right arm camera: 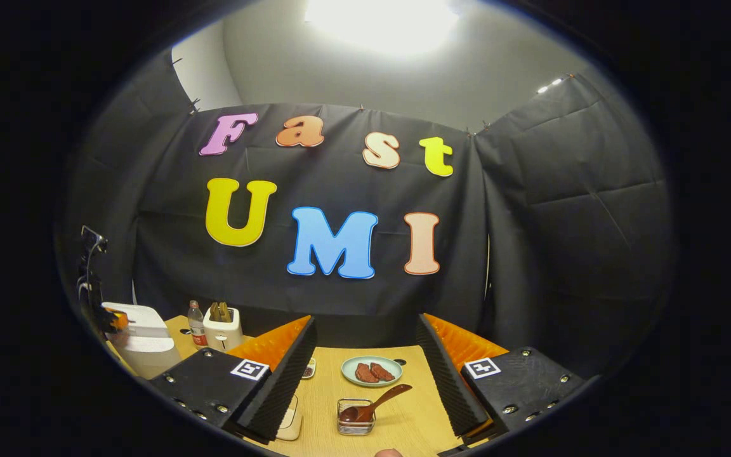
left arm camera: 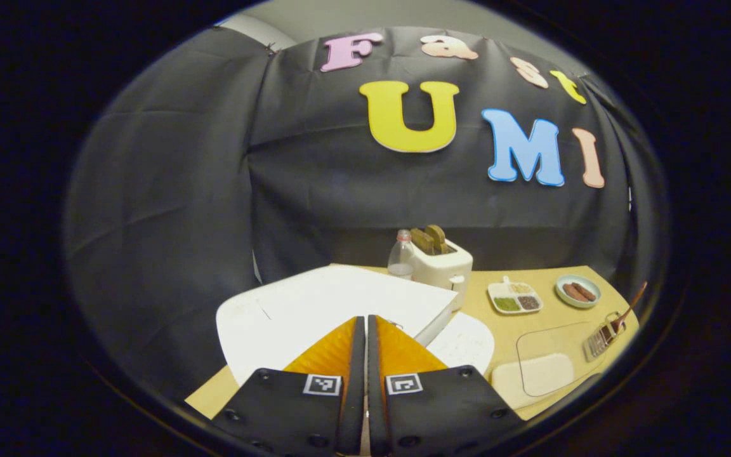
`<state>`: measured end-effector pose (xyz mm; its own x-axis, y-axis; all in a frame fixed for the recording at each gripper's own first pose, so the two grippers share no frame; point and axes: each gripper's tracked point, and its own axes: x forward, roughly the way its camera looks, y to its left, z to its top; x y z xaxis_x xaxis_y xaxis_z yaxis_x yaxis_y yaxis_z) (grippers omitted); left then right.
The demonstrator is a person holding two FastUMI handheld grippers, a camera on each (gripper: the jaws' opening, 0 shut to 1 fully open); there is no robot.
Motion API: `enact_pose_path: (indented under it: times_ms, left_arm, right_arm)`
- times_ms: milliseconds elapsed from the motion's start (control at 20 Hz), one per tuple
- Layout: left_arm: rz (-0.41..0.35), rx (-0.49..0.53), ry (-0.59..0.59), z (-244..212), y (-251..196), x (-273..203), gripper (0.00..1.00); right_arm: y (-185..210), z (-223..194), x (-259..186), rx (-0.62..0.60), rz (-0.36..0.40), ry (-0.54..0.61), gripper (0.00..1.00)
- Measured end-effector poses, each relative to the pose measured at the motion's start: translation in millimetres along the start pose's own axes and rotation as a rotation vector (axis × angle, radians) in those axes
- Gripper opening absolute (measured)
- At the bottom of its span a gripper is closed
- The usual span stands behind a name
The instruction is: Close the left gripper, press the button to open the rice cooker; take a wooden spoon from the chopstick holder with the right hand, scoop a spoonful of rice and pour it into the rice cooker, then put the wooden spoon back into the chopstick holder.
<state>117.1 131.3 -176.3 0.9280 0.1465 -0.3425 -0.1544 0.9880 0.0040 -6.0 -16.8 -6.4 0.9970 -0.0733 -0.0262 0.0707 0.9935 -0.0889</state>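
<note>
My left gripper is shut with nothing between its orange fingers, and its tips hover just over the flat white lid of the rice cooker. In the right gripper view the rice cooker stands at the far left with the left gripper at its top. My right gripper is open and holds nothing. Below and ahead of it, a wooden spoon leans in a small wire chopstick holder. The holder and the spoon also appear at the far right of the left gripper view. A white round dish, seemingly of rice, lies beside the cooker.
On the wooden table, a toaster with bread and a bottle stand behind the cooker. A divided dish and a plate of sausages lie mid-table. A clear box over a white tray sits near the front edge.
</note>
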Motion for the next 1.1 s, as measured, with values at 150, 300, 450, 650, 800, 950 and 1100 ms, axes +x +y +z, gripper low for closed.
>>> enact_pose_path:
  times_ms: [150, 300, 450, 650, 800, 950, 1100]
  left_arm:
    - [0.075, 0.002, -0.155, 58, 16, -19, 0.12]
    - [0.078, 0.037, -0.241, 91, 9, -46, 0.18]
    - [0.057, 0.044, -0.278, 110, -6, -70, 0.42]
    - [0.023, 0.018, -0.341, 127, -31, -104, 0.92]
    - [0.021, 0.040, -0.377, 137, -44, -132, 0.99]
    - [0.014, 0.037, -0.413, 145, -55, -161, 0.99]
    - [0.024, 0.037, -0.434, 153, -58, -181, 0.96]
  right_arm:
    - [-1, -4, 5, 0.021, 0.012, 0.007, 0.96]
    - [-3, -10, 13, 0.032, 0.025, 0.000, 0.96]
    - [-6, -21, 22, 0.043, 0.038, 0.008, 0.96]
    - [-15, -43, 39, 0.085, 0.034, 0.043, 0.96]
    - [-26, -65, 54, 0.127, 0.026, 0.079, 0.96]
    - [-34, -93, 70, 0.184, 0.028, 0.144, 0.96]
    - [-44, -119, 86, 0.219, 0.013, 0.197, 0.97]
